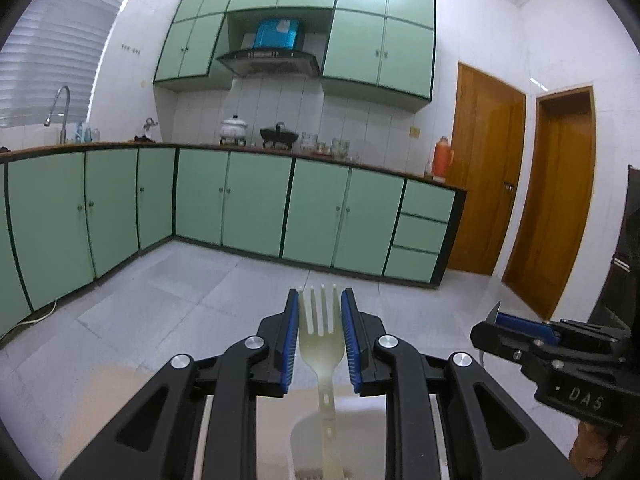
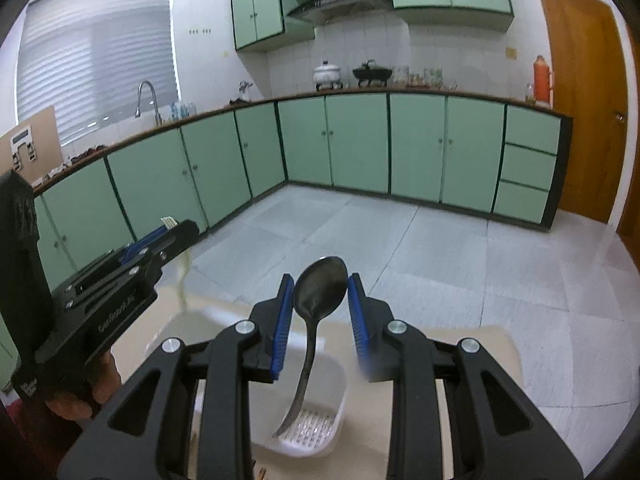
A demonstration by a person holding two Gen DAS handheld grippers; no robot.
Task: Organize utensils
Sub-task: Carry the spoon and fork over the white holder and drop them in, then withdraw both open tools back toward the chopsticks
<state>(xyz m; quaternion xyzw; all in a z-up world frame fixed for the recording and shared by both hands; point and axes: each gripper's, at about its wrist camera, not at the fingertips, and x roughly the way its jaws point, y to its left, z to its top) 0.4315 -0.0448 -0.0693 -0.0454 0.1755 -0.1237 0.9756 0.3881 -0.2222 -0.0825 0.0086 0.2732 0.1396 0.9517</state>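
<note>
My left gripper (image 1: 320, 300) is shut on a pale cream fork (image 1: 321, 336), tines up, its handle hanging down toward a white slotted utensil basket (image 1: 308, 428) below. My right gripper (image 2: 320, 288) is shut on a dark metal spoon (image 2: 320, 288), bowl up, its handle reaching down into the same white basket (image 2: 334, 396), which stands on a beige table (image 2: 472, 344). The right gripper shows at the right of the left wrist view (image 1: 496, 316). The left gripper shows at the left of the right wrist view (image 2: 176, 226).
Green kitchen cabinets (image 1: 256, 200) run along the far walls under a counter with pots and an orange thermos (image 1: 442, 156). Wooden doors (image 1: 548, 200) stand at the right. The grey tiled floor (image 2: 400, 240) lies beyond the table edge.
</note>
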